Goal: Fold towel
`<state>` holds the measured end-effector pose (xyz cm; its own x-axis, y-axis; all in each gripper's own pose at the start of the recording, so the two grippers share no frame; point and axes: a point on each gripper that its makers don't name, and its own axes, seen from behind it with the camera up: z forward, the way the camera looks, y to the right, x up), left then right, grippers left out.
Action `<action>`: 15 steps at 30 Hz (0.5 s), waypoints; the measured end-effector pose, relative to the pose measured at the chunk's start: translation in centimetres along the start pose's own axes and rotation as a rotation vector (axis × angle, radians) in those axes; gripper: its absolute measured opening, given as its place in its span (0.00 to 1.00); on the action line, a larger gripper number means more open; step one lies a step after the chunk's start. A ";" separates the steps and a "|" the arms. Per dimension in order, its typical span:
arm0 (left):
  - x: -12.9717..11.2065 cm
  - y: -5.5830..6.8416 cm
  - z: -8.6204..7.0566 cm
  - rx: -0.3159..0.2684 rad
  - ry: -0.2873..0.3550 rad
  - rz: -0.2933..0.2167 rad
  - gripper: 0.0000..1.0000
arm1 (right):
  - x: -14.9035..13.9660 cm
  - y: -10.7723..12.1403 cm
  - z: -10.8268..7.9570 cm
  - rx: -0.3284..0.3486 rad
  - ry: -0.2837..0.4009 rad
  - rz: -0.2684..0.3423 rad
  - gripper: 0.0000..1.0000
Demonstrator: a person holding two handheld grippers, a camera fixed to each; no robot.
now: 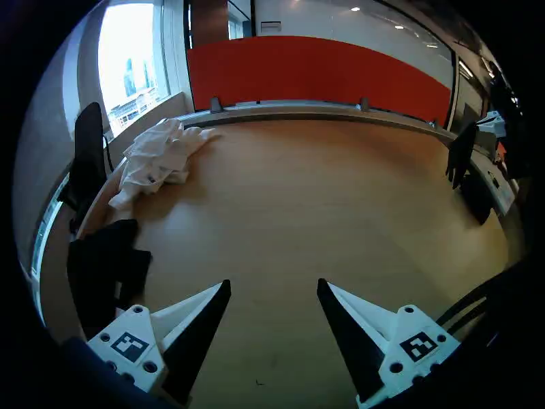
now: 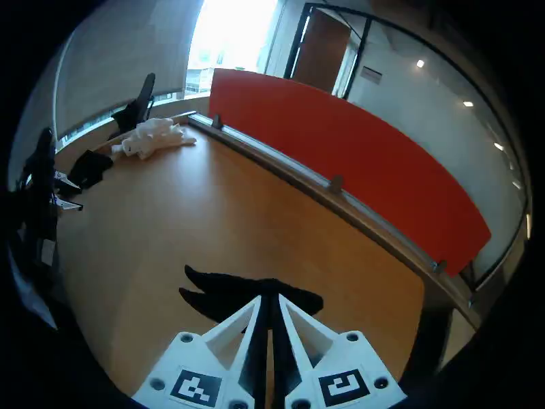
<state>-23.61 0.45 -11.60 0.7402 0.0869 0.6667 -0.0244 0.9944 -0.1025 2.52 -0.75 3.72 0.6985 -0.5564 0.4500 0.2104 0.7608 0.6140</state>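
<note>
One window (image 1: 129,61) lit the left wall, and one black chair (image 1: 88,157) stood under it at the table's edge. One white towel (image 1: 160,153) lay in a crumpled heap at the far left corner of the table (image 1: 306,191), beside the window and well away from both grippers.

There were two black cloths. The left cloth (image 1: 102,262) lay by the table's left edge, nearer than the towel and just past the left finger.

The left gripper (image 1: 272,286) hung over bare wood with its jaws spread wide, holding nothing.

In the right gripper view, the right gripper (image 2: 270,298) had its jaws closed to a thin slit, with the tips at the right cloth (image 2: 225,290). That cloth spread flat with pointed ends. Whether the tips pinched it could not be told.

The table was one broad top of pale wood. One red panel (image 1: 313,71) ran along its far side on two small brackets. Behind the panel were glass walls, a brown door and ceiling lights.
</note>
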 end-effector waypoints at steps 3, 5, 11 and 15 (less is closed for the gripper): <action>0.2 0.1 0.0 0.001 -0.001 0.001 0.94 | -0.5 1.3 0.0 -0.011 -0.010 0.003 0.05; 0.2 0.1 0.1 0.003 -0.002 0.003 0.94 | -0.9 2.1 0.0 -0.018 -0.017 0.008 0.05; 0.4 0.3 0.3 0.005 -0.007 0.009 0.94 | -2.0 4.7 -0.1 -0.045 -0.038 0.024 0.05; 0.4 0.5 0.3 0.006 -0.011 0.011 0.94 | -2.7 6.5 -0.2 -0.062 -0.047 0.038 0.05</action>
<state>-23.51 1.02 -11.13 0.7327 0.0986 0.6733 -0.0365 0.9937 -0.1058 2.14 5.75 6.41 0.6739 -0.5409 0.5032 0.2276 0.8000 0.5552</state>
